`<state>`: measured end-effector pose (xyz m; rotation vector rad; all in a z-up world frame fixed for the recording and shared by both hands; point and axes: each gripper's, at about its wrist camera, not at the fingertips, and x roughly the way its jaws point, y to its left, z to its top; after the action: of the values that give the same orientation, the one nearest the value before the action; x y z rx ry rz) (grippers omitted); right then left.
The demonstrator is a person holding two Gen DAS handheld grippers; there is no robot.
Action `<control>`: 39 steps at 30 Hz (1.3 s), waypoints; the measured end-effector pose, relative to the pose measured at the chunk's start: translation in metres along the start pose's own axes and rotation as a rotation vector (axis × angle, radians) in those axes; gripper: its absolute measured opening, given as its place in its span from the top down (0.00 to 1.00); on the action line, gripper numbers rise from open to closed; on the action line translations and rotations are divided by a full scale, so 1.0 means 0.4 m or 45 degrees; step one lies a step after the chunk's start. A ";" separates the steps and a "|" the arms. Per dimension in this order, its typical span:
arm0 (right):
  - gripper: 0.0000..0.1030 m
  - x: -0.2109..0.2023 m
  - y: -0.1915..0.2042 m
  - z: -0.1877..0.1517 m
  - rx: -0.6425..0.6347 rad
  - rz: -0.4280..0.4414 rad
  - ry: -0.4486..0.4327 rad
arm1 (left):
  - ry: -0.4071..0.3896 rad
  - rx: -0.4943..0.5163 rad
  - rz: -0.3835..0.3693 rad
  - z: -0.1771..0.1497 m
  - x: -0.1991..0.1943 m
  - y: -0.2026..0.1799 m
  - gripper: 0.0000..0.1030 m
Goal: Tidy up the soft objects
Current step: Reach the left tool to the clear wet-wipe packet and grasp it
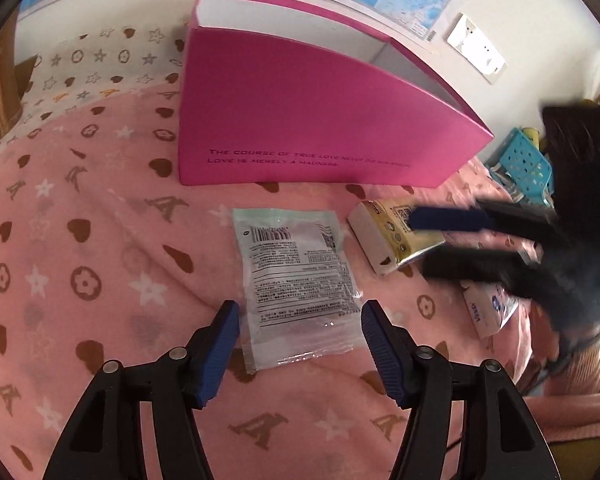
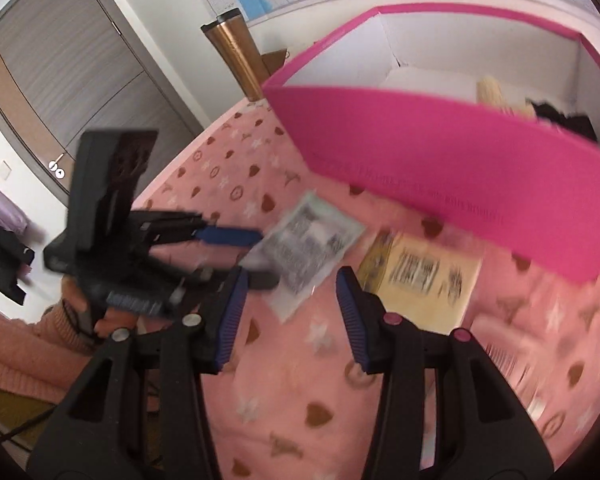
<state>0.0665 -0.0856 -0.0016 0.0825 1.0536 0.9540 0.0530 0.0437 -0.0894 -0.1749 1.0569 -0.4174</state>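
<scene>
While the left gripper (image 1: 300, 320) hung with jaws open astride the flat packet (image 1: 296, 276), closing squarely on its near edge seemed wisest; right gripper (image 2: 292, 296) was open, empty.

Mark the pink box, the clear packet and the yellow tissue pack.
pink box (image 1: 300, 120), left wrist view, middle of its front wall
clear packet (image 1: 296, 276), left wrist view, its printed label
yellow tissue pack (image 1: 374, 240), left wrist view, its white end face

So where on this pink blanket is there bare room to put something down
Free: the patterned pink blanket left of the clear plastic packet, and below it. Crowded: between that packet, the yellow tissue pack and the tall pink box.
</scene>
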 end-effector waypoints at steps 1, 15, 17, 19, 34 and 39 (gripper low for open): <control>0.53 0.010 -0.005 0.017 -0.003 -0.025 0.003 | -0.002 0.004 0.003 0.001 0.000 -0.002 0.38; 0.53 0.192 -0.026 0.106 -0.059 -0.195 0.198 | -0.044 0.004 0.008 -0.013 -0.008 -0.001 0.42; 0.50 0.197 -0.036 0.097 -0.047 -0.171 0.222 | -0.049 0.005 0.021 -0.019 -0.012 0.002 0.46; 0.50 0.189 -0.038 0.089 -0.039 -0.141 0.236 | -0.054 0.004 0.031 -0.029 -0.019 0.004 0.50; 0.92 0.117 -0.049 0.044 0.076 0.006 0.107 | -0.071 -0.039 0.003 -0.037 -0.026 0.017 0.71; 0.93 0.083 -0.057 0.038 0.123 0.053 0.052 | -0.072 -0.092 -0.121 -0.032 -0.033 0.031 0.69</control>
<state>0.0975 -0.0707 -0.0278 0.1663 1.1391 0.9456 0.0392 0.0611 -0.0892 -0.3007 1.0111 -0.4579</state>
